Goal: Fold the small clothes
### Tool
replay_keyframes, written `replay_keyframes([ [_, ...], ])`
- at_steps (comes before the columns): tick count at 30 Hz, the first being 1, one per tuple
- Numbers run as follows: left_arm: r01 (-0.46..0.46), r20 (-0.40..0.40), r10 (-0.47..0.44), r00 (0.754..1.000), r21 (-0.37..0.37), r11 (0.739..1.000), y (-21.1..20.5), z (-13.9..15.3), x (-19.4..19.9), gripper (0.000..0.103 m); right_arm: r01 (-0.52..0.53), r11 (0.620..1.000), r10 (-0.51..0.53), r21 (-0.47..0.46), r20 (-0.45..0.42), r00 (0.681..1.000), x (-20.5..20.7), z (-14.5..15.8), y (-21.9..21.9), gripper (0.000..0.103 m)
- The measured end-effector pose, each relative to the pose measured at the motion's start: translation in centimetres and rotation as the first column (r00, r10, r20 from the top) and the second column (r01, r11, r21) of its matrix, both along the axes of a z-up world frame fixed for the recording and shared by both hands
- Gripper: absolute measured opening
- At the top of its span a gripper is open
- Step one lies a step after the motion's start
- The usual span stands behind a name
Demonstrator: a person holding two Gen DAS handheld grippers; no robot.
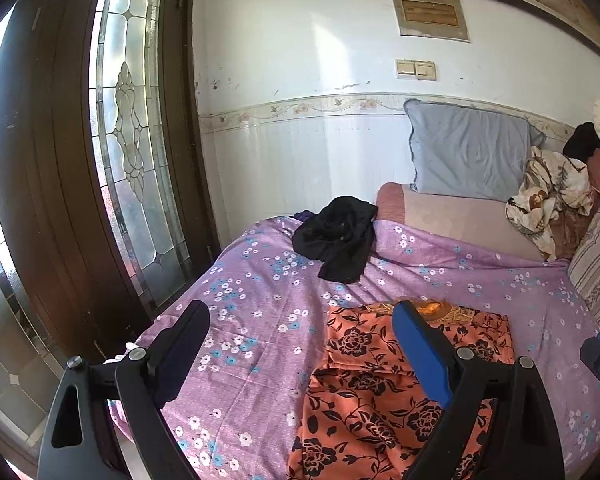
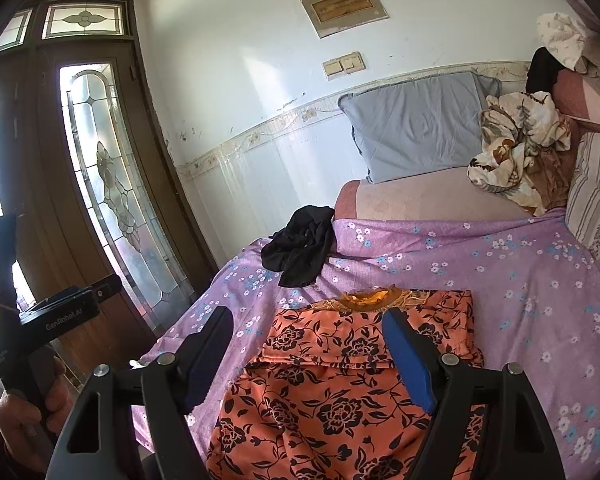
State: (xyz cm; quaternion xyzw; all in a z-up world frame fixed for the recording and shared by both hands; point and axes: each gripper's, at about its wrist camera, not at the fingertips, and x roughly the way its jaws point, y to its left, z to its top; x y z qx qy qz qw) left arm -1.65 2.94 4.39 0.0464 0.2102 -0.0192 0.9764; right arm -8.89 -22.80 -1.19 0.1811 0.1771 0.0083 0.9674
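An orange garment with black flowers (image 1: 384, 392) (image 2: 340, 384) lies spread on the purple flowered bedsheet (image 1: 260, 280) (image 2: 500, 280), its collar toward the far side. My left gripper (image 1: 300, 316) hovers open above the sheet, its blue finger over the garment's left part and nothing between the fingers. My right gripper (image 2: 308, 320) is open above the garment's middle, empty too. A crumpled black garment (image 1: 336, 238) (image 2: 300, 250) lies farther back on the sheet. In the right wrist view a hand (image 2: 24, 404) holds the left gripper's handle at the left edge.
A grey-blue pillow (image 1: 468, 152) (image 2: 416, 124) leans on the white wall. A crumpled cream floral cloth (image 1: 548, 196) (image 2: 520, 140) lies at the back right beside a striped cushion (image 1: 596, 264) (image 2: 596, 196). A dark wooden door with leaded glass (image 1: 128, 140) (image 2: 100, 168) stands left of the bed.
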Motion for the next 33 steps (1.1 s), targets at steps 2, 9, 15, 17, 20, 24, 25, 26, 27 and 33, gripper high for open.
replay_keyframes([
  [2,-0.009,0.004,0.009,1.000,-0.001,1.000,0.2,0.1,0.0,0.093,0.000,1.000,0.000,0.004,-0.001,1.000,0.1,-0.1,-0.1,0.080],
  [9,-0.018,0.009,0.018,1.000,0.004,1.000,0.2,0.2,0.0,0.093,-0.004,1.000,0.004,0.016,0.001,1.000,0.0,-0.2,-0.2,0.080],
  [15,-0.016,0.010,0.015,1.000,0.011,1.000,0.0,0.1,-0.1,0.093,-0.007,1.000,0.006,0.017,0.006,1.000,-0.2,-0.1,-0.2,0.080],
  [17,-0.016,0.010,0.016,1.000,0.012,1.000,0.0,0.1,-0.1,0.093,-0.007,1.000,0.007,0.019,0.005,1.000,-0.2,-0.1,-0.3,0.080],
  [20,-0.013,0.008,0.013,1.000,0.015,1.000,-0.1,0.0,0.0,0.093,-0.003,1.000,0.003,0.023,0.008,1.000,-0.3,-0.1,-0.4,0.080],
  [24,0.010,-0.063,-0.009,0.998,0.019,1.000,-0.4,-1.9,2.0,0.100,0.017,1.000,-0.017,0.024,-0.001,1.000,0.0,-0.6,-1.2,0.080],
  [25,0.013,-0.085,-0.011,0.996,0.018,1.000,-0.4,-2.6,2.7,0.102,0.027,0.999,-0.027,0.030,-0.005,1.000,0.0,-1.0,-1.6,0.080],
  [26,0.012,-0.123,-0.009,0.992,0.020,1.000,-0.4,-3.8,3.7,0.102,0.040,0.998,-0.039,0.039,-0.015,0.999,0.3,-1.6,-2.3,0.079],
  [27,0.012,-0.159,-0.008,0.987,0.022,1.000,-0.5,-4.9,4.7,0.102,0.054,0.997,-0.053,0.046,-0.034,0.998,0.6,-2.3,-3.1,0.078],
  [33,-0.017,-0.347,0.028,0.937,0.034,0.999,-0.2,-12.7,11.6,0.102,0.190,0.966,-0.137,0.177,-0.278,0.951,3.8,-10.4,-10.3,0.060],
])
